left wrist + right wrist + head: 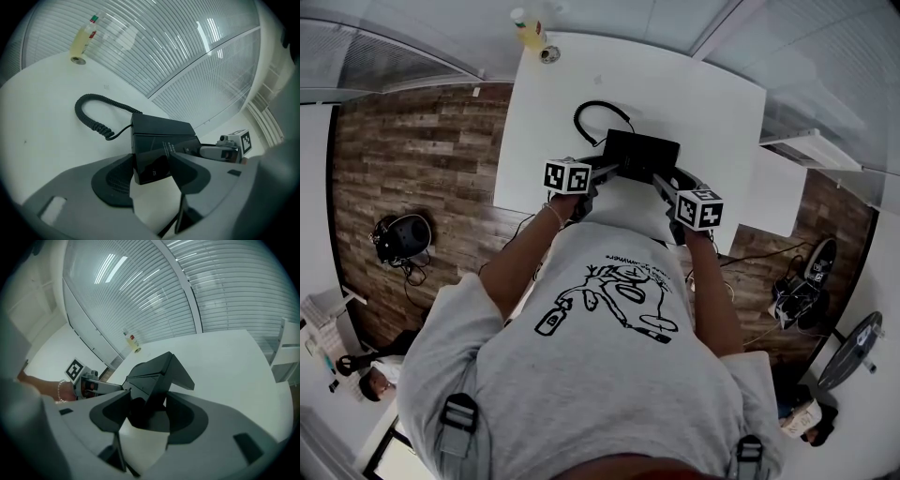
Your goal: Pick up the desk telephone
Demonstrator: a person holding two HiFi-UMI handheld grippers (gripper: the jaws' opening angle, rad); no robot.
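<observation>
The black desk telephone (642, 155) sits at the near edge of the white table (675, 84), its coiled cord (600, 117) looping behind it. My left gripper (609, 171) is shut on the phone's left side and my right gripper (661, 180) on its right side. In the left gripper view the phone (159, 140) fills the gap between the left gripper's (152, 171) jaws, with the cord (93, 115) trailing left. In the right gripper view the phone (154, 373) looks tilted, pinched in the right gripper (147, 411). Whether it is off the table I cannot tell.
A small yellowish bottle (528, 28) stands at the table's far left corner, beside a small round object (548, 54). A lower white unit (778, 192) adjoins the table at the right. Bags and cables (401, 239) lie on the wooden floor (422, 150).
</observation>
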